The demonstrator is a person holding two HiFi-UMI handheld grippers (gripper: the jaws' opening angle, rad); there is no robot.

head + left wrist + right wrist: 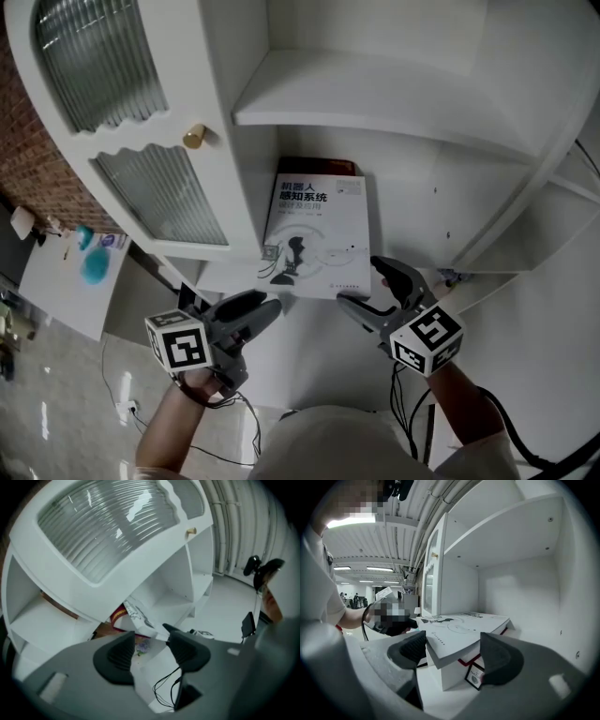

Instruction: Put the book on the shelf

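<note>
A white book [314, 239] with dark print lies flat on a stack in the white cabinet's lower shelf [412, 225]; a dark red book [319, 166] shows beneath it at the back. My right gripper [361, 281] straddles the book's near right corner, jaws wide. In the right gripper view that corner [450, 637] sits between the pads of the right gripper [450, 651], and I see no firm press. My left gripper [270, 302] hangs open just off the book's near left corner. In its own view the left gripper [150, 651] holds nothing, and the book [136, 616] lies beyond.
The cabinet door [131, 122] with ribbed glass and a brass knob [194, 137] stands open at the left, close to my left gripper. An upper shelf [375, 94] overhangs the book. A small label card [474, 677] leans against the stack. Cables trail on the floor [164, 686].
</note>
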